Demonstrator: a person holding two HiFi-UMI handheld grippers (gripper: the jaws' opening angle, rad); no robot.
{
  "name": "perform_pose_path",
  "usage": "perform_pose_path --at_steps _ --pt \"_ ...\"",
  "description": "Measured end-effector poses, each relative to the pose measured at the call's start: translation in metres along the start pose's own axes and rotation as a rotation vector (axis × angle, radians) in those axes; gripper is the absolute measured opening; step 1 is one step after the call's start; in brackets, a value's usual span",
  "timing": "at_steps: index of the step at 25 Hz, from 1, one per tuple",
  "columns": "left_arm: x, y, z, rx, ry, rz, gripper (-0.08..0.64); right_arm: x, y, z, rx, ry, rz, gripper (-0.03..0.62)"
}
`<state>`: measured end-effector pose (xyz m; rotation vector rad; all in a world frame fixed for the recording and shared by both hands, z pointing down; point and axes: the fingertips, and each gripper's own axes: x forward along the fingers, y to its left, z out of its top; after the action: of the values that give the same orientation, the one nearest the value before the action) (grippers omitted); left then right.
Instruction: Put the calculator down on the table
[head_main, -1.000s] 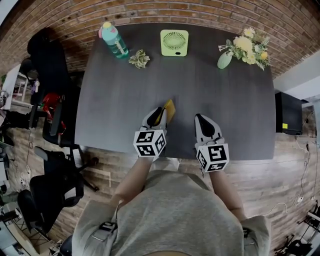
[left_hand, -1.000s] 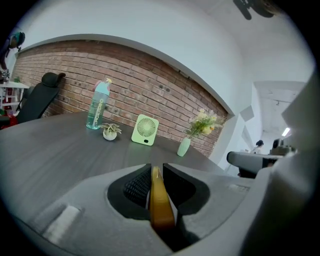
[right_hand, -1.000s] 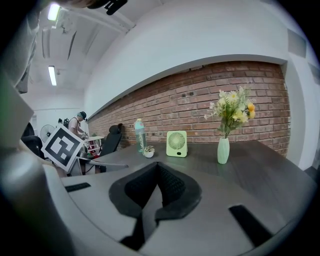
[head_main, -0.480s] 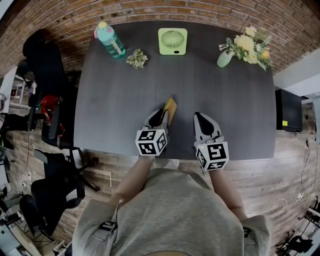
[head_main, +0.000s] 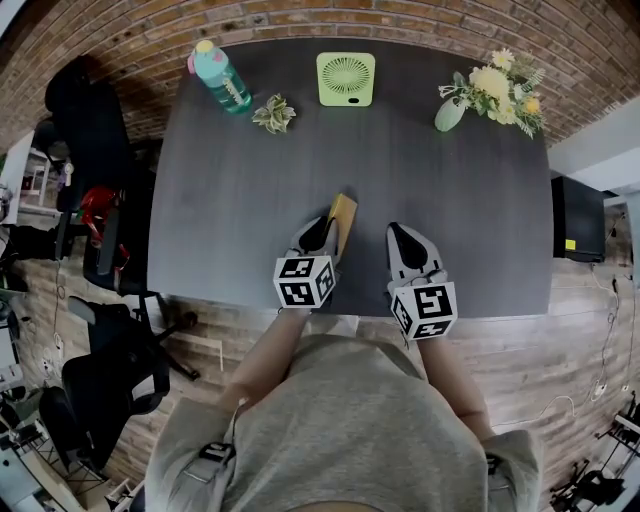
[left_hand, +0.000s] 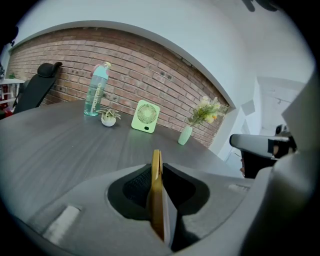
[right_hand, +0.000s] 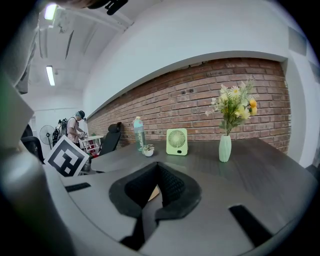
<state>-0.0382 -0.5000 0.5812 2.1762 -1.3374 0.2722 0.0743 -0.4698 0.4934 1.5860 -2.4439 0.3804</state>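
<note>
A thin yellow calculator (head_main: 343, 214) stands on edge between the jaws of my left gripper (head_main: 322, 230), which is shut on it just above the near middle of the dark grey table (head_main: 240, 190). In the left gripper view the calculator (left_hand: 156, 195) shows edge-on, upright, reaching past the fingertips. I cannot tell whether its lower edge touches the table. My right gripper (head_main: 401, 236) hovers a hand's width to the right, with its jaws together and nothing in them (right_hand: 157, 167). A sliver of the calculator (right_hand: 152, 193) shows behind its jaws.
Along the table's far edge stand a teal bottle (head_main: 219, 76), a small potted plant (head_main: 274, 114), a green desk fan (head_main: 346, 79) and a vase of flowers (head_main: 487, 98). Black chairs (head_main: 95, 130) stand left of the table. A person (right_hand: 76, 126) stands far off.
My left gripper has edged slightly to the right with the calculator still in it. The right gripper has stayed where it was.
</note>
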Motion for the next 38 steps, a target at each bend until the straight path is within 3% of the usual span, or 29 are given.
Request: perform_pose_path --at_steps 16,26,38 --pt "-0.006 0.026 -0.006 0.002 -0.004 0.071 0.043 -0.004 0.004 -0.002 -0.003 0.001 0.0 0.002" --pt "-0.05 0.003 0.009 0.048 -0.055 0.044 0.032 -0.03 0.019 -0.003 -0.018 -0.02 0.01 0.002" --pt "-0.118 -0.03 -0.004 0.046 -0.102 0.028 0.029 -0.088 0.047 -0.004 -0.05 -0.066 0.033 0.002"
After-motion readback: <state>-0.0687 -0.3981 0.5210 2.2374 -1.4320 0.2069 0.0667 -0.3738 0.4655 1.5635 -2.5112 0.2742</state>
